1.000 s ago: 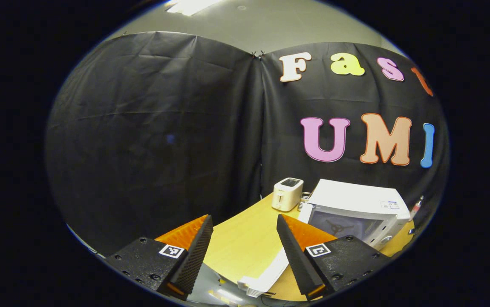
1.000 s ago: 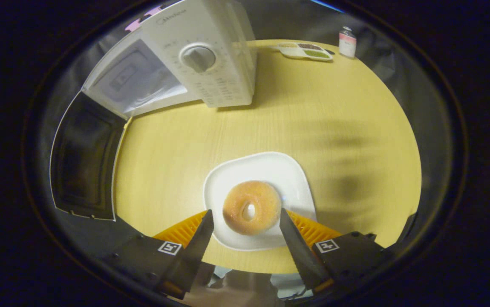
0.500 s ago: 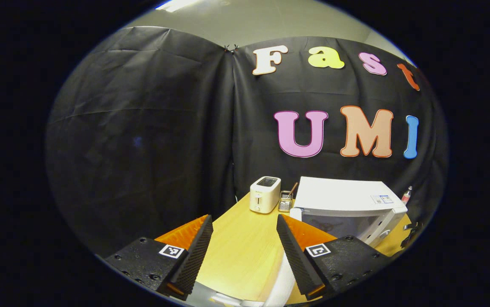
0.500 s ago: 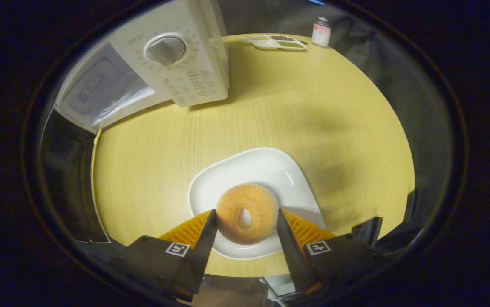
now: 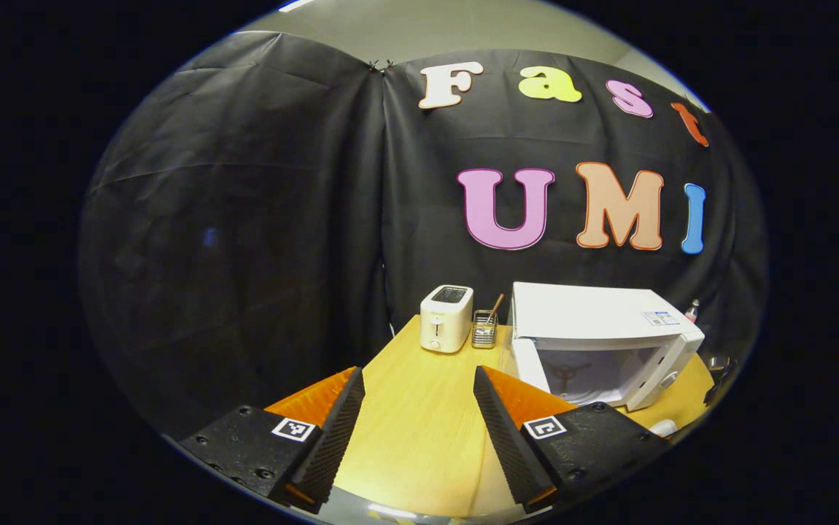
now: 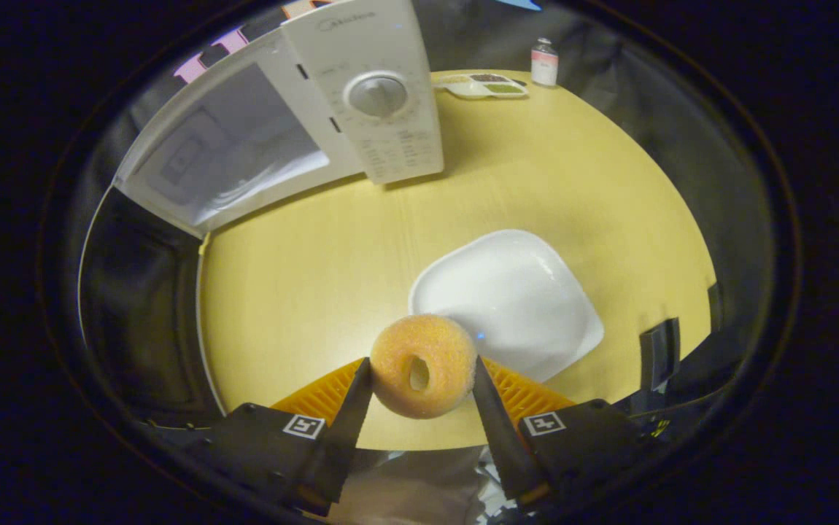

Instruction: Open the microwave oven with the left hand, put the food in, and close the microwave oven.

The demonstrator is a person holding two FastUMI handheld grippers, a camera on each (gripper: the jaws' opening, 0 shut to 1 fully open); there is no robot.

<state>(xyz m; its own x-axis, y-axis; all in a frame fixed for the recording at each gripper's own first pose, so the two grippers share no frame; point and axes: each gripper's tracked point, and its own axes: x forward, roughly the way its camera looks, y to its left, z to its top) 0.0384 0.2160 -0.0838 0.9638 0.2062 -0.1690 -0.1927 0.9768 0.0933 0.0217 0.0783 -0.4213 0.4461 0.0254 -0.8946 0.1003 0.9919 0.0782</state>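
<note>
In the right gripper view my right gripper is shut on a sugared doughnut, lifted off the white square plate and held above the table to the plate's left. The white microwave stands at the far side with its door swung open at the left, the cavity showing. In the left gripper view my left gripper is open and holds nothing, back from the microwave, which sits at the right on the wooden table.
A white toaster and a small wire holder stand left of the microwave by the cloth wall. A divided condiment dish and a small bottle sit at the table's far edge. The yellow table has bare room.
My right gripper closed on the doughnut and lifted it off the plate, shifting left. My left gripper drew back and turned, bringing the microwave's open front more into view.
</note>
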